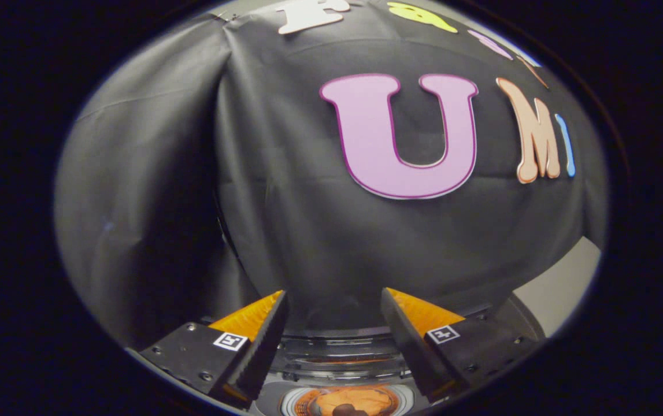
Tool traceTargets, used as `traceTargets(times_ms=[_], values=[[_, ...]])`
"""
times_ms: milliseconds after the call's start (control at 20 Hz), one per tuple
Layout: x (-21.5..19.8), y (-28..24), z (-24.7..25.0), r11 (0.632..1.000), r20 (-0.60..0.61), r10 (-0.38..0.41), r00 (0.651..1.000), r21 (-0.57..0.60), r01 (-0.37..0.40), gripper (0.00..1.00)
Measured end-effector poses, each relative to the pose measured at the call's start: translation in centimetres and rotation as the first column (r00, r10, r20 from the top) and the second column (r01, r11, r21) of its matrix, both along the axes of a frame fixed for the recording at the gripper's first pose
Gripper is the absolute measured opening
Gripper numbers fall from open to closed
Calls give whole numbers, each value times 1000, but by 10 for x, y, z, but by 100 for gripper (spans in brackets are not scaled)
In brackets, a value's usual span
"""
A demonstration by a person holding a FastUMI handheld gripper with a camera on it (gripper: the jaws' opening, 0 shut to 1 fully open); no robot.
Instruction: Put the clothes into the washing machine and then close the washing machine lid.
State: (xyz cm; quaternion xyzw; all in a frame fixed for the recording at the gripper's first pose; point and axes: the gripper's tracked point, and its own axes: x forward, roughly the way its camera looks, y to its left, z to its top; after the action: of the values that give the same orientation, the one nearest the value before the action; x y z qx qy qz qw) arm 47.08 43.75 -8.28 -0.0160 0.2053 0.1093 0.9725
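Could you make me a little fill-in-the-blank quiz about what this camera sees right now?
1. The tool has its two fingers spread ____, with nothing held between them.
2. Beyond the fingers hangs a ____ cloth wall.
3. Below, between the fingers, sits the washing machine, where something ____ in colour shows through its round opening.

Missing words: apart; black; orange

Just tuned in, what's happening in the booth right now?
A person is holding the gripper up facing the black cloth wall. Its fingers are spread apart with nothing between them. Below and between the fingers sits the washing machine, with a clear rim and something orange showing in the round opening at its base. Whether that is the clothes, and where the lid stands, cannot be told from here.
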Motion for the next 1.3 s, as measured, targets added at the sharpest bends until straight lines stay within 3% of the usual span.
traceTargets(times_ms=[400,700,800,1300], values=[[5,-1,-23,982,10,32,999,-185,-30,97],[11,-4,-37,997,-65,-17,998,-77,12,95],[11,-3,-34,996,-55,14,998,-92,-19,95],[12,-4,-33,996,-77,17,997,-86,-23,96]])
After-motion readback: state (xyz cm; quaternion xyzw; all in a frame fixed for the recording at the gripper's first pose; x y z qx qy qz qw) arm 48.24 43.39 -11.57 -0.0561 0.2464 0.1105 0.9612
